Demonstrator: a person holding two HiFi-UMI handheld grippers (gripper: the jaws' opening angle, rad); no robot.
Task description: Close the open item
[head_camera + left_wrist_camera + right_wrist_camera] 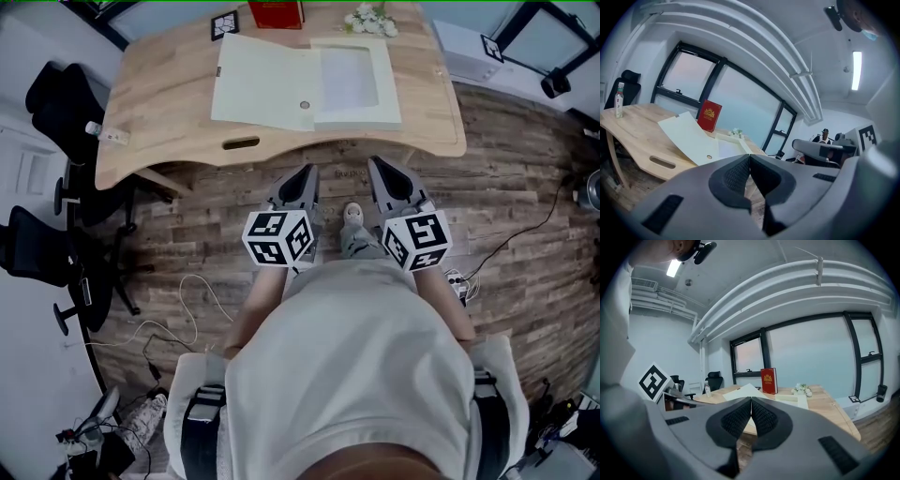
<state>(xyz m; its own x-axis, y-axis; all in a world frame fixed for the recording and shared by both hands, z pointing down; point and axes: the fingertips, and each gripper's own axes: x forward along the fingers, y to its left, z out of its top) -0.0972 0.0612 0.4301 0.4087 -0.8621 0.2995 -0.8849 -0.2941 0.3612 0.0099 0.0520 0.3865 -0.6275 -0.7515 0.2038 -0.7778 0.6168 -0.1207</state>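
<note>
Approach phase: both tools sit short of the desk [159, 112], over the wooden floor [216, 244] on its near side. The left gripper [306, 174] has its jaws pressed together with nothing between them. The right gripper [377, 167] is the same, tips meeting, empty.

The open item is the cream box file [352, 80] lying mid-desk, its lid flap [262, 84] thrown flat over towards the desk's left half. At the desk's far edge stand a red book [277, 13] and small flowers [370, 19].

To do this well, I'd come in low over the desk's near edge and work a closed tip under the flap's free left edge. Then lift and swing it rightward over the file, with the other tool steadying the file against sliding.
</note>
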